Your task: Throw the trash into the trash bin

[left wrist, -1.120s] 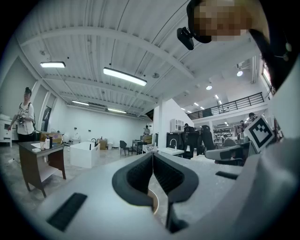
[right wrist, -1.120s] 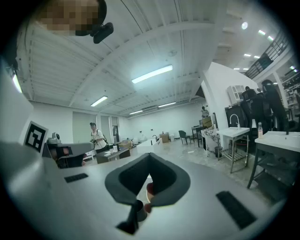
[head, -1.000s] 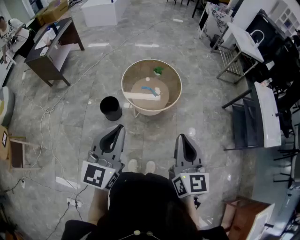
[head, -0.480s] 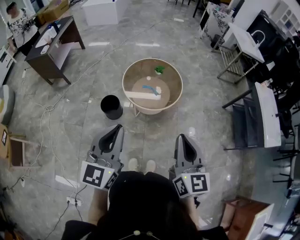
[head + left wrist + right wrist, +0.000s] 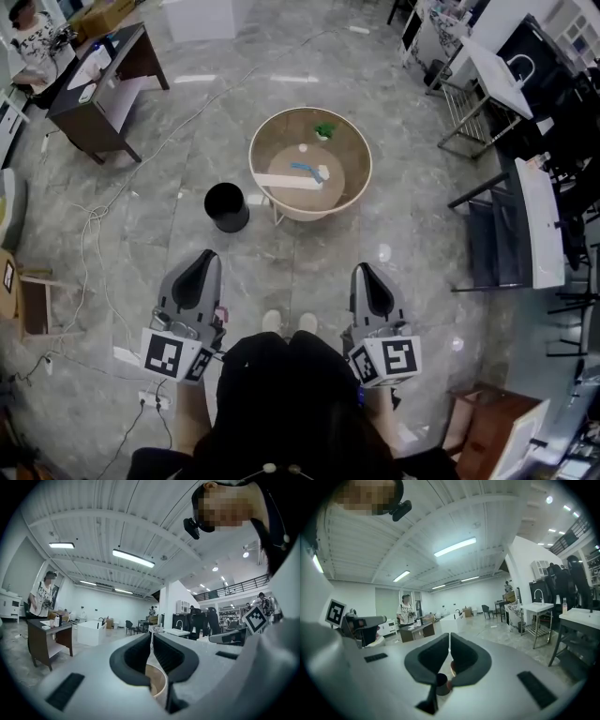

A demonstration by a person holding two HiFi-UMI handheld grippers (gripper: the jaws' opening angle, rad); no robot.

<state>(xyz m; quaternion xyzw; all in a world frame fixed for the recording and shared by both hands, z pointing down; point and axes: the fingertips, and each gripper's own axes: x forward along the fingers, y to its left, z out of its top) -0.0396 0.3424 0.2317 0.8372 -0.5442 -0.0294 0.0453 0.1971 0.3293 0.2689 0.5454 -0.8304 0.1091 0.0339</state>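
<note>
Trash [image 5: 302,170] on table [image 5: 277,141] | left gripper [image 5: 208,254], right gripper [image 5: 362,270] closed, empty, right starting to part | step closer, open before reaching

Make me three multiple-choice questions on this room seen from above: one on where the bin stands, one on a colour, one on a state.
1. Where does the black round plastic trash bin stand?
A. On the floor, just left of the round beige rimmed table in the head view
B. On top of the table
C. Under the table

2. What colour is the small crumpled piece near the table's far rim?
A. Red
B. Green
C. Yellow

3. How does the bin stand?
A. Tipped on its side
B. Covered by a lid
C. Upright, with its mouth open

Answers:
1 A: the bin sits on the grey stone floor, apart from the table's left edge.
2 B: the piece shows bright green against the brown tabletop.
3 C: its round dark opening faces up, with no lid on it.
</note>
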